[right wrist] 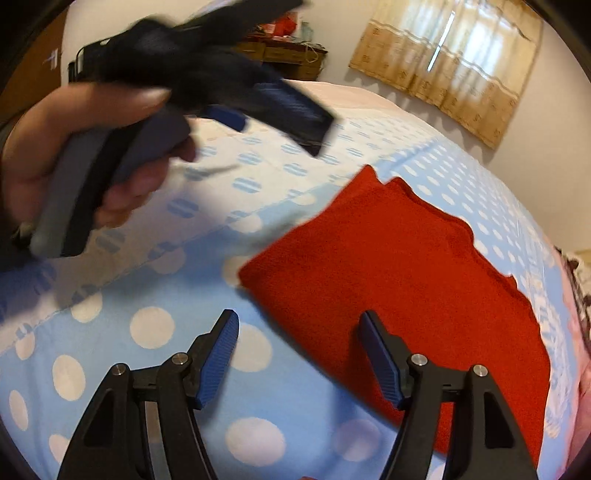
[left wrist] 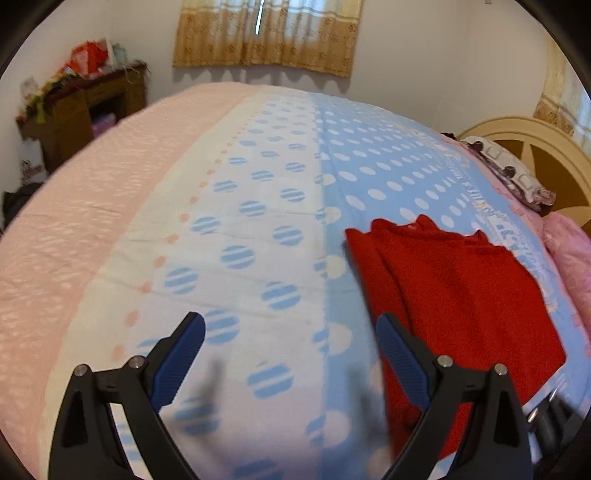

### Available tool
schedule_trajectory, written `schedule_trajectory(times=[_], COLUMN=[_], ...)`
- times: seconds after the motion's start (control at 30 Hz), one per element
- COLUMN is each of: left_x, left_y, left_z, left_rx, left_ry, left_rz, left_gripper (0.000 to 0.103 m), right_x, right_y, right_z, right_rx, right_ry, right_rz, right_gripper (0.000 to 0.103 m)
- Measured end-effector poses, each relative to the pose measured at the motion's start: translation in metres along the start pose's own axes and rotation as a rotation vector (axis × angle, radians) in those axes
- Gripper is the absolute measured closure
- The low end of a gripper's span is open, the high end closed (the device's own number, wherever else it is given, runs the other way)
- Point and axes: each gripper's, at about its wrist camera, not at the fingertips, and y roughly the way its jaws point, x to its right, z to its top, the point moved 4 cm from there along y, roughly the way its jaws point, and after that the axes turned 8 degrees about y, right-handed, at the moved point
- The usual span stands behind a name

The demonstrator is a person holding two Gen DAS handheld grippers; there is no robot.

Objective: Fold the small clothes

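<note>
Both claws hang wide apart, holding nothing: the right claw (right wrist: pixel 298 325) above the near corner of the folded red cloth (right wrist: pixel 399 280), the left claw (left wrist: pixel 290 328) just left of it. The cloth lies flat on the dotted bed (left wrist: pixel 258 177); curtains (left wrist: pixel 266 33) beyond.

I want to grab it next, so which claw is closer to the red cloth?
Right. The right claw hangs open at the red cloth's near edge; the left claw is off over the bedsheet.
</note>
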Motion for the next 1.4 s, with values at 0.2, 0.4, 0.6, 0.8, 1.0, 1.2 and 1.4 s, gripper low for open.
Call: schedule_trajectory(times=[0.2, 0.4, 0.6, 0.8, 1.0, 1.2, 1.4], left_x=[0.016, 0.038, 0.043, 0.045, 0.051, 0.049, 0.043], left_y=[0.021, 0.048, 0.068, 0.084, 0.085, 0.081, 0.076], left_z=[0.012, 0.027, 0.036, 0.033, 0.035, 0.042, 0.048], left_rx=[-0.022, -0.068, -0.093, -0.141, -0.114, -0.118, -0.119], left_ry=[-0.037, -0.024, -0.017, -0.018, 0.002, -0.050, -0.168], left_rz=[-0.135, -0.204, -0.213, -0.227, -0.293, -0.326, -0.390], left_gripper=[0.006, 0.006, 0.008, 0.021, 0.089, 0.090, 0.091], right_x=[-0.013, -0.011, -0.001, -0.011, -0.009, -0.005, 0.015], right_y=[0.006, 0.015, 0.013, 0.020, 0.014, -0.004, -0.023], right_z=[0.007, 0.009, 0.012, 0.012, 0.015, 0.011, 0.011], right_rx=[0.020, 0.017, 0.023, 0.007, 0.013, 0.039, 0.086], right_ry=[-0.056, -0.049, -0.002, -0.052, -0.037, -0.024, 0.050], right_rz=[-0.079, -0.112, -0.111, -0.112, -0.099, -0.088, -0.072], right_gripper=[0.034, 0.035, 0.035, 0.066, 0.092, 0.096, 0.096])
